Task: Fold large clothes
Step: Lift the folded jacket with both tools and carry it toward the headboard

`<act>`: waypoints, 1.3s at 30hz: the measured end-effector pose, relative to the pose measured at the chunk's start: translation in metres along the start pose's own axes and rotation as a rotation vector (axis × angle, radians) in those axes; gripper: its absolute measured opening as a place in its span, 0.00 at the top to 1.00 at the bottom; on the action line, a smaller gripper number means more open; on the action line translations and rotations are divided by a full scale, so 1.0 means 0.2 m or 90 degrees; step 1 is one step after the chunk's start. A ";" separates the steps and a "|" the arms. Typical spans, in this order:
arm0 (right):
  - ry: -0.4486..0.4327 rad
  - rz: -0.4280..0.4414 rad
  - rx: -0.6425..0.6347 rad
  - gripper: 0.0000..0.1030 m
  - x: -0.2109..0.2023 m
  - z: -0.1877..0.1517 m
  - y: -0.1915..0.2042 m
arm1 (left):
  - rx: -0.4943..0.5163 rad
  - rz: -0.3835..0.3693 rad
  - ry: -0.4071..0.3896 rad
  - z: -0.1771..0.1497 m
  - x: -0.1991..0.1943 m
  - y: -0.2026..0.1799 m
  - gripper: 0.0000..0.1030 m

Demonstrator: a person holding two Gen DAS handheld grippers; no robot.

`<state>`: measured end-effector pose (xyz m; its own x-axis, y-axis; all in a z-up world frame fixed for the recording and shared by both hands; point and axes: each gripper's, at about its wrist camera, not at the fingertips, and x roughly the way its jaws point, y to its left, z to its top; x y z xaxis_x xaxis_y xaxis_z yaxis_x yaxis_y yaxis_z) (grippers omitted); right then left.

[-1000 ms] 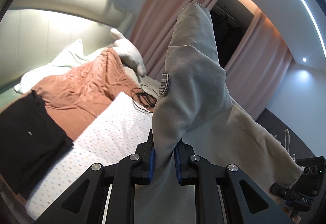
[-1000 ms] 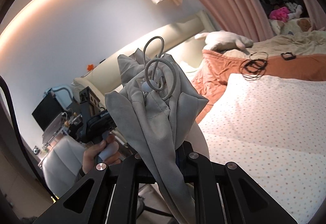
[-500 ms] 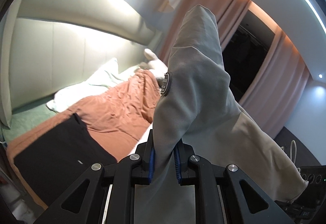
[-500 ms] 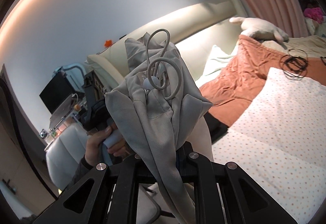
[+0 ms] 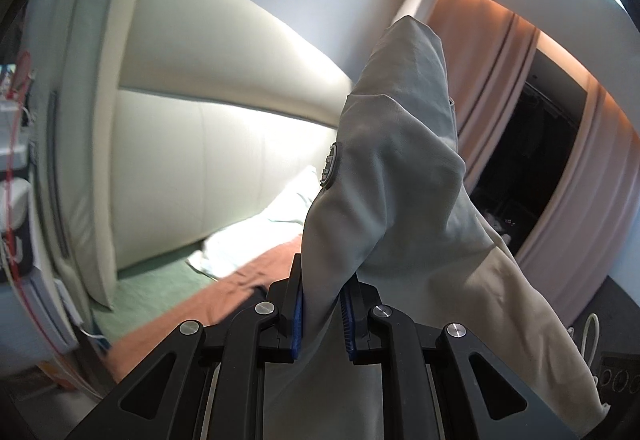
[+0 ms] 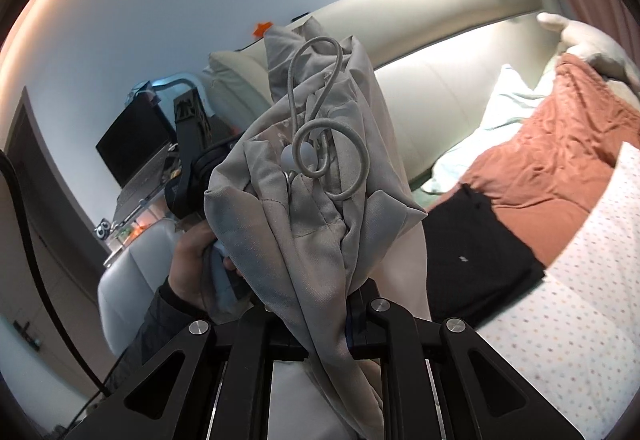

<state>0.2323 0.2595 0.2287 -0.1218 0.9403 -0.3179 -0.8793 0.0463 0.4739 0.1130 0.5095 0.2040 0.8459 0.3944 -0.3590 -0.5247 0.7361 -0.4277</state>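
Above the bed [image 6: 560, 340], both ends of a grey garment [image 5: 400, 167] hang in the air, one pinched in each gripper. The left gripper [image 5: 322, 314] is nearly closed, its blue pads [image 5: 297, 316] squeezing a fold of the cloth; a round badge [image 5: 329, 171] shows on the fabric just above the pinch, and the rest sweeps off to the right and down. The right gripper [image 6: 332, 316] is likewise nearly closed on a bunched part of the same garment, where a looped drawcord [image 6: 320, 143] with a pale stopper lies on the bundle. Past that bundle, the right wrist view shows a hand [image 6: 196, 264] gripping the handle of the other tool.

None of the garment lies flat on anything in view. Below and beyond it the bed carries a dotted white sheet [image 6: 568, 352], a black folded cloth [image 6: 476, 260] and a rust-coloured blanket [image 6: 560, 155], with the padded headboard [image 5: 224, 143] behind.

The step in hand looks like carrying and opening out, not folding proper: the piece is held up but crumpled, and no crease has been laid. The next move probably calls for drawing the two grippers apart until the cloth hangs taut between them, then lowering it onto the open dotted part of the bed, away from the black cloth. The drawcord may snag or drag, and the bunched grip on the right may hide which edge is actually held.
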 end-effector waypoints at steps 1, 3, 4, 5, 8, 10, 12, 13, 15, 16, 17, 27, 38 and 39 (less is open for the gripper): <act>0.005 0.009 -0.003 0.88 0.05 0.01 0.03 | 0.002 0.010 -0.004 0.02 -0.02 0.02 0.85; 0.016 0.027 -0.006 0.88 0.16 0.02 0.08 | 0.005 0.030 -0.012 0.06 -0.05 0.08 0.85; 0.021 0.034 -0.007 0.88 0.19 0.03 0.10 | 0.007 0.038 -0.016 0.07 -0.05 0.09 0.85; 0.026 0.043 -0.008 0.88 0.24 0.03 0.12 | 0.008 0.047 -0.019 0.08 -0.07 0.11 0.85; 0.039 0.067 -0.006 0.88 0.36 0.04 0.18 | 0.013 0.073 -0.028 0.11 -0.09 0.18 0.85; 0.047 0.078 -0.003 0.88 0.41 0.04 0.17 | 0.014 0.087 -0.028 0.11 -0.08 0.21 0.85; 0.058 0.089 0.007 0.88 0.47 0.04 0.14 | 0.016 0.098 -0.023 0.10 -0.05 0.23 0.85; 0.063 0.091 0.012 0.88 0.50 0.04 0.12 | 0.015 0.102 -0.019 0.09 -0.02 0.24 0.85; 0.070 0.089 0.023 0.88 0.54 0.04 0.06 | 0.015 0.108 -0.008 0.07 0.06 0.26 0.85; 0.075 0.089 0.033 0.88 0.56 0.03 0.01 | 0.014 0.112 -0.001 0.05 0.11 0.26 0.85; 0.078 0.088 0.041 0.88 0.58 0.03 -0.03 | 0.013 0.114 0.005 0.04 0.16 0.27 0.85; 0.081 0.055 0.124 0.88 0.66 0.02 -0.55 | 0.032 0.116 0.063 -0.06 0.71 0.17 0.86; 0.060 0.025 0.221 0.88 0.68 0.01 -1.08 | 0.060 0.146 0.180 -0.11 1.32 0.10 0.78; 0.064 0.019 0.231 0.88 0.71 -0.01 -1.14 | 0.058 0.149 0.183 -0.13 1.33 0.10 0.76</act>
<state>0.4149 0.3813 0.0739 -0.2056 0.9063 -0.3692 -0.6559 0.1524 0.7393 0.3246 0.6140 0.0781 0.6359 0.3964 -0.6622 -0.6790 0.6952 -0.2359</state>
